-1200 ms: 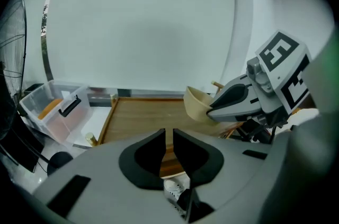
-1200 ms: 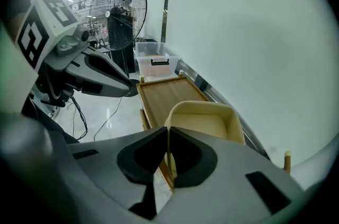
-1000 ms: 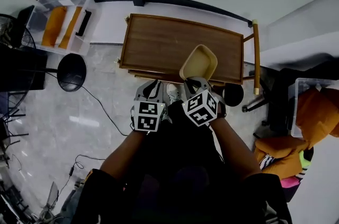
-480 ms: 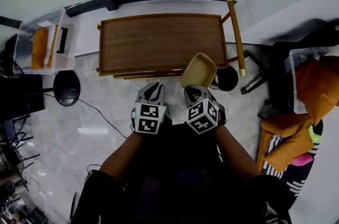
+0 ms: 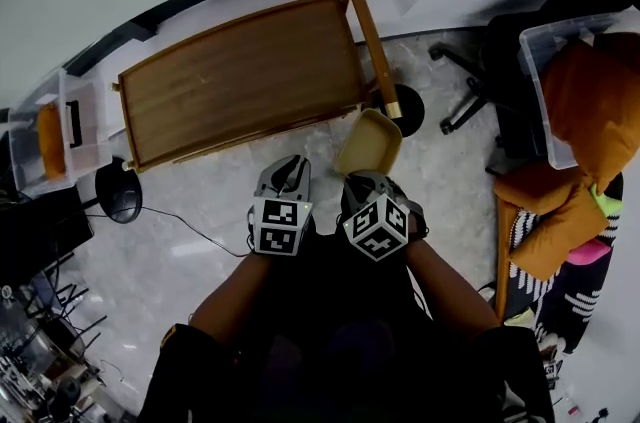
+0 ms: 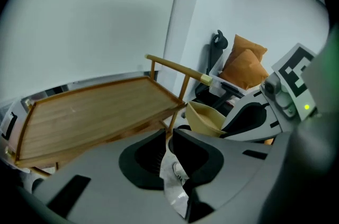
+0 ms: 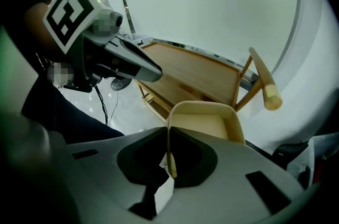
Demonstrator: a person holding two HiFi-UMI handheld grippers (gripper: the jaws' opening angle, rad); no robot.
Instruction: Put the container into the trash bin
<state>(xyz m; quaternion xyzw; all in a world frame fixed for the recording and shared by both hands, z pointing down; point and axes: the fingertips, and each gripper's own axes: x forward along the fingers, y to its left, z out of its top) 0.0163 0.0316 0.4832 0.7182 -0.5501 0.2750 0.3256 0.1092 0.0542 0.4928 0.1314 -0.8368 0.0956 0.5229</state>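
Observation:
A beige, shallow plastic container (image 5: 368, 141) hangs over the floor just off the right corner of the wooden cart (image 5: 240, 81). My right gripper (image 5: 362, 179) is shut on its near rim; in the right gripper view the thin rim (image 7: 168, 150) stands pinched between the pads and the container's hollow (image 7: 212, 123) faces up. My left gripper (image 5: 288, 169) is alongside on the left, shut with nothing between its fingers, as the left gripper view (image 6: 165, 135) shows. The container (image 6: 204, 118) also appears there to the right. No trash bin shows in any view.
The cart's handle bar (image 5: 365, 26) and a black wheel (image 5: 408, 111) are just beyond the container. A clear box of orange cloth (image 5: 585, 76) and a chair base (image 5: 465, 106) are at the right. At the left lie a clear box (image 5: 60, 126) and a black round stand with a cable (image 5: 118, 193).
Both grippers and the container have swung right, off the cart's front edge to the floor by its right corner. The cart now sits further left and tilted in the head view.

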